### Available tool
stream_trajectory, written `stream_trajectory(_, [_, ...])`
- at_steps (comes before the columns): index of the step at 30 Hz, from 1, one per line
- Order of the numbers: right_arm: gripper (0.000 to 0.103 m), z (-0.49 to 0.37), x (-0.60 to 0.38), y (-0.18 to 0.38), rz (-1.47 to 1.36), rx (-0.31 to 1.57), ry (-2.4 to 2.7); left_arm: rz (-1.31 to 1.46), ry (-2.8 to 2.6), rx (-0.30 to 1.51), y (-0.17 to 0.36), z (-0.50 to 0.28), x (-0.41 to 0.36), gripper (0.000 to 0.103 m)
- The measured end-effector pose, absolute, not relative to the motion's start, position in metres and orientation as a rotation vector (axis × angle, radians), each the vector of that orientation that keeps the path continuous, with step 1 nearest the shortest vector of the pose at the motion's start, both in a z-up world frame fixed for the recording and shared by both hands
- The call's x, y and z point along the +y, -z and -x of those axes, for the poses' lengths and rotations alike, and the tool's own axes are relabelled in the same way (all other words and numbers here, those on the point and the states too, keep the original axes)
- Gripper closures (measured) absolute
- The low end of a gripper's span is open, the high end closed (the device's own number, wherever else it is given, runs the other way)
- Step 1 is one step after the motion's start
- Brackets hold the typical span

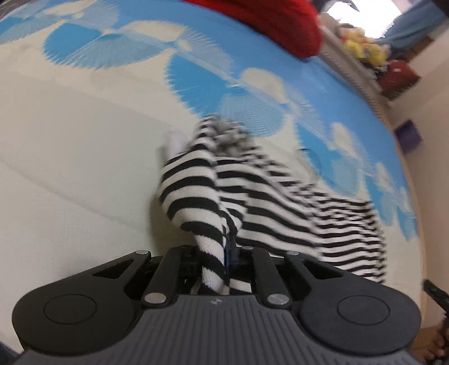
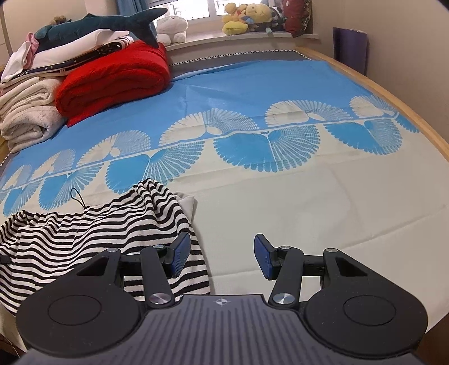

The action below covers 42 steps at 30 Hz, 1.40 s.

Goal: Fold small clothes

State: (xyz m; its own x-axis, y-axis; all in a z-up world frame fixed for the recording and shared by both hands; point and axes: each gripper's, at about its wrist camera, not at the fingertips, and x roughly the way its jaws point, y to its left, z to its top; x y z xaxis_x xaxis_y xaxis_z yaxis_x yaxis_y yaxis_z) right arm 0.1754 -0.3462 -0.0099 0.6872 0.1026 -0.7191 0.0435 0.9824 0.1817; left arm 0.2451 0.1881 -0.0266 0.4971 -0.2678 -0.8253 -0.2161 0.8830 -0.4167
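Right wrist view looks across a bed point(image 2: 336, 196) covered by a sheet that is cream near the camera and blue farther off, with a band of fan-shaped motifs between. A wooden bed frame point(image 2: 393, 92) curves along the right edge, and a windowsill point(image 2: 238, 38) at the back carries yellow plush toys point(image 2: 247, 16) and a white plush point(image 2: 171, 28). At the far left corner sits a stack of folded bedding: a red blanket point(image 2: 112, 75) beside cream towels point(image 2: 25, 112), with a dark shark plush point(image 2: 106, 24) lying on top. A purple mat point(image 2: 349, 47) leans against the right wall.

The striped garment point(image 2: 84, 238), black and white, lies bunched on the cream part at the lower left, partly under the left finger of the right claw point(image 2: 223, 257), whose blue pads stand wide apart with nothing between them. A thin black cord loop point(image 2: 77, 196) rests just beyond the garment.

Left wrist view, blurred, shows the left claw point(image 1: 224, 258) closed tight on a fold of the striped garment point(image 1: 280, 196), which trails away over the sheet.
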Motion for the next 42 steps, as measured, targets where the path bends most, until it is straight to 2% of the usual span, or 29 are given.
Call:
stream_trajectory(7, [0.051,-0.178,-0.353,0.011,-0.206,0.808,-0.042,0.596,0.279,0.968,-0.007,-0.255,0.115,0.094])
stream_trajectory(12, [0.051,-0.177,-0.357,0.009,-0.218,0.799,-0.044,0.573,0.486,0.951,-0.021,-0.269,0.020,0.094])
stream_trajectory(16, [0.051,-0.176,-0.360,0.006,-0.227,0.792,-0.047,0.527,0.512,0.986,-0.012,-0.281,-0.048,0.093])
stream_trajectory(18, [0.051,-0.178,-0.360,0.007,-0.225,0.800,-0.044,0.467,0.501,1.012,-0.004,-0.285,-0.074,0.092])
stream_trajectory(20, [0.051,-0.177,-0.358,0.008,-0.216,0.802,-0.044,0.382,0.473,1.036,0.001,-0.288,-0.091,0.084])
stream_trajectory(22, [0.051,-0.177,-0.358,0.009,-0.209,0.807,-0.045,0.358,0.427,1.023,0.003,-0.284,-0.085,0.084])
stream_trajectory(23, [0.051,-0.178,-0.358,0.010,-0.209,0.809,-0.044,0.359,0.402,1.012,0.001,-0.283,-0.076,0.094])
stream_trajectory(24, [0.051,-0.179,-0.358,0.010,-0.210,0.810,-0.044,0.374,0.388,1.006,-0.002,-0.282,-0.063,0.095])
stream_trajectory(29, [0.051,-0.183,-0.353,0.006,-0.224,0.793,-0.061,0.344,0.228,1.004,-0.017,-0.280,0.022,0.096])
stream_trajectory(34, [0.051,-0.186,-0.338,0.003,-0.210,0.782,-0.098,0.345,-0.002,1.094,-0.001,-0.269,0.119,0.094])
stream_trajectory(37, [0.051,-0.188,-0.331,0.001,-0.206,0.772,-0.113,0.378,-0.116,1.184,0.024,-0.260,0.170,0.089])
stream_trajectory(40, [0.051,-0.190,-0.326,0.001,-0.208,0.777,-0.113,0.441,-0.136,1.243,0.045,-0.252,0.205,0.066])
stream_trajectory(42, [0.051,-0.190,-0.323,0.002,-0.209,0.777,-0.116,0.496,-0.146,1.219,0.052,-0.251,0.221,0.045])
